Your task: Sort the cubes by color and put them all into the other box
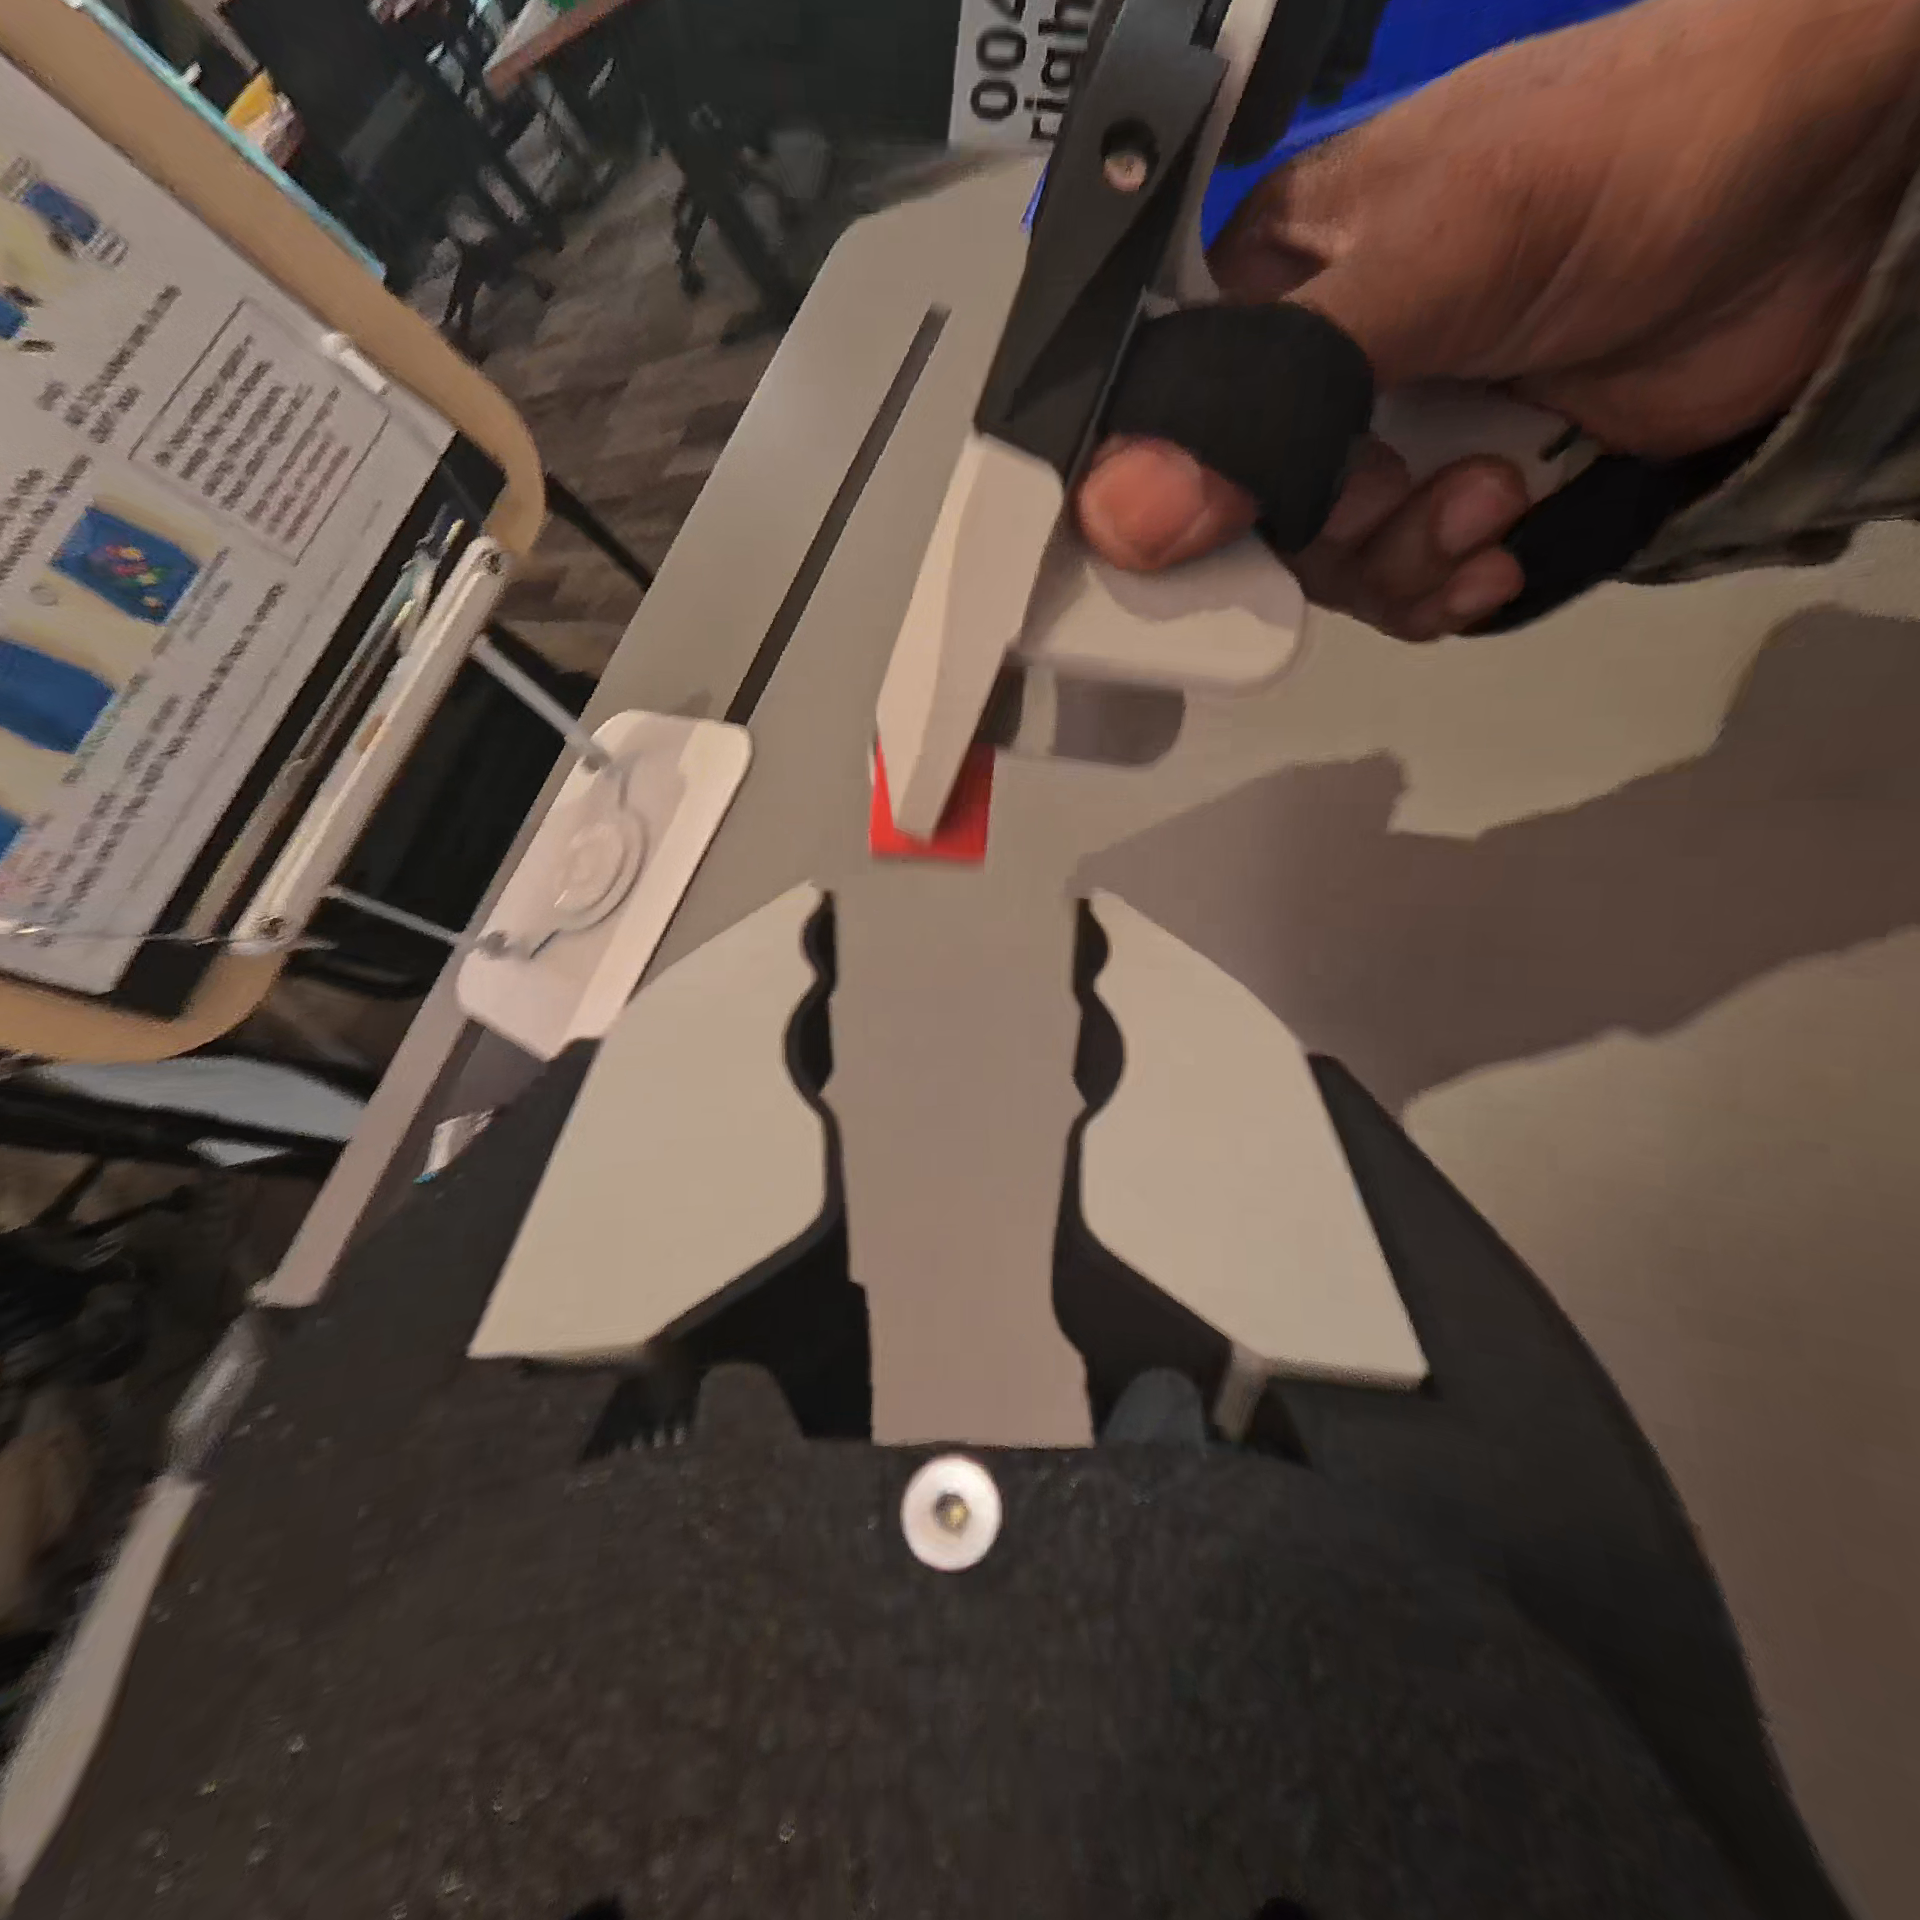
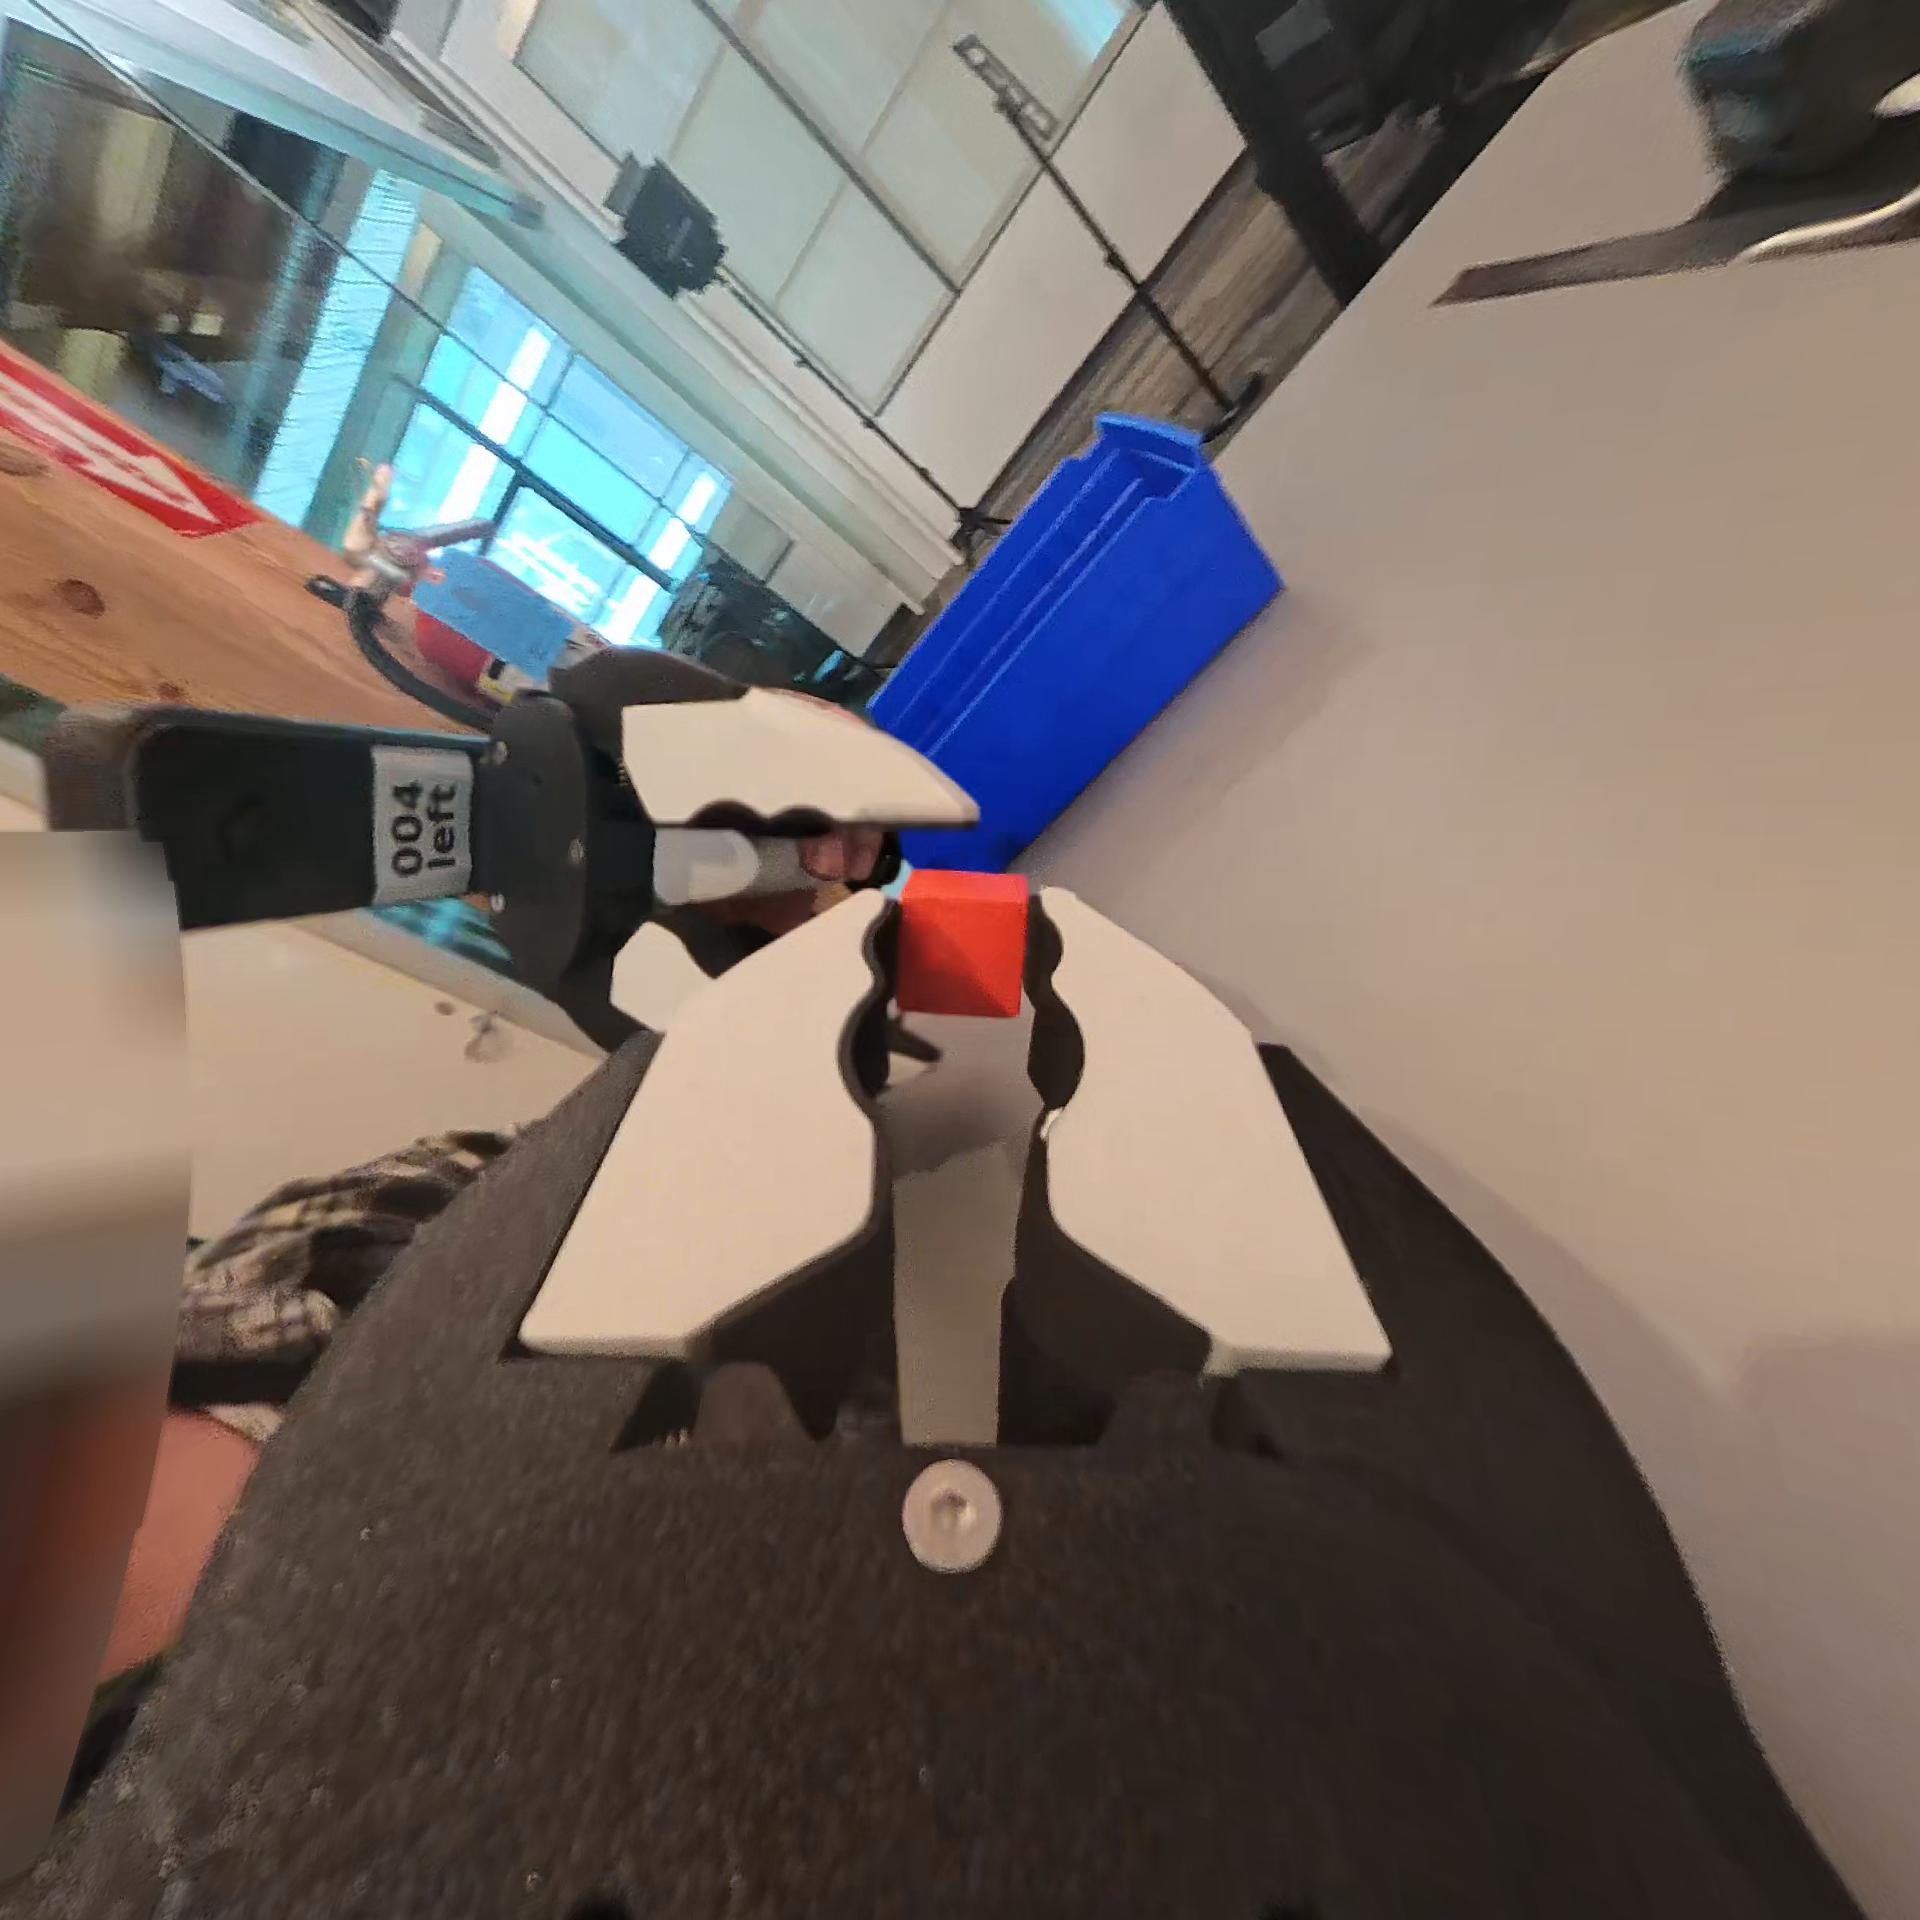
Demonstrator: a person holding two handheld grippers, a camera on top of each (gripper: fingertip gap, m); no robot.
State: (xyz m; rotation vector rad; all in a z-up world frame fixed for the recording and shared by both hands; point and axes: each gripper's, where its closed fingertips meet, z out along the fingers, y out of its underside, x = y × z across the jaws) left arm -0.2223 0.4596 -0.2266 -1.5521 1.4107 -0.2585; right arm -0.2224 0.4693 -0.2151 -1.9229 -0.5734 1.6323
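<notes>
Right gripper (image 2: 961, 940) closest, pale fingers clamped on red cube (image 2: 958, 945), smooth, sharp-edged, just above grey table (image 2: 1558, 831). Blue plastic box (image 2: 1081, 634) at 12 o'clock beyond cube, contents hidden. Left gripper (image 1: 956, 914) at 9 o'clock, jaws apart, holding nothing.

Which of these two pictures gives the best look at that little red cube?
The right wrist view: the red cube sits unobstructed between the right gripper fingertips, two faces visible. In the left wrist view the cube is farther off and partly hidden behind one of that gripper's fingers.
</notes>
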